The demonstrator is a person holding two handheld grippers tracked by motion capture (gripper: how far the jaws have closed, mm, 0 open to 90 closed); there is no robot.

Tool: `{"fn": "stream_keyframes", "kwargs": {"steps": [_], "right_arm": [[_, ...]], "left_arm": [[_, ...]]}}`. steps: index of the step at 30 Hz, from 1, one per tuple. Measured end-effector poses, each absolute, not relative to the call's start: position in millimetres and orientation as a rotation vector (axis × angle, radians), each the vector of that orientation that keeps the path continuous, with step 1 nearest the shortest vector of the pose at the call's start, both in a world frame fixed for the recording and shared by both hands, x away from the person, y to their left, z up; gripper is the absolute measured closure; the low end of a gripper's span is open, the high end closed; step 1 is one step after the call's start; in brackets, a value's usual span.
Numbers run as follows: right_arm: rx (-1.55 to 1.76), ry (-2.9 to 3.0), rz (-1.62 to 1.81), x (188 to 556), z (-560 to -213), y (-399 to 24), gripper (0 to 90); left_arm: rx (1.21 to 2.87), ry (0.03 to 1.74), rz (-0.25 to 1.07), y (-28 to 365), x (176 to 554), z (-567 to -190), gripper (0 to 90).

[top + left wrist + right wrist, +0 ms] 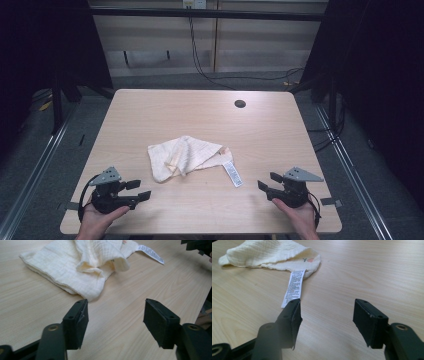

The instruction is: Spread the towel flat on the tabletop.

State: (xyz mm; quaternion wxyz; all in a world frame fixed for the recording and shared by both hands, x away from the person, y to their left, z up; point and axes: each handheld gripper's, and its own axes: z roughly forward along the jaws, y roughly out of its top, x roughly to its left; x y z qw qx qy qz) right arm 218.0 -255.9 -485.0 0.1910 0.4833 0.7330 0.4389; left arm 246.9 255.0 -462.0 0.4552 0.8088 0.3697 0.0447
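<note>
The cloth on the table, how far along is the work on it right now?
Nothing looks done yet: the cream cloth lies crumpled mid-table, its white label trailing toward the right gripper. Nothing is in hand; the left gripper and the right one sit at the near edge, jaws open and empty. Reaching, gripping and handling the cloth are probably all left.

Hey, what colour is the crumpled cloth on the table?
Cream, with a white care label; the cloth shows best in the left gripper view.
</note>
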Motion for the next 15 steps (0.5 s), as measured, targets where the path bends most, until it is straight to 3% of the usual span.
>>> {"fn": "stream_keyframes", "kwargs": {"steps": [8,15], "right_arm": [[1.369,2.090,1.233,222.2,-487.3,-258.7,39.3],[1.366,2.094,1.267,218.8,-484.4,-258.9,39.4]], "left_arm": [[1.996,0.938,0.093,253.4,252.0,-463.7,32.5],[2.021,0.916,0.116,242.1,264.5,-460.7,40.5]]}}
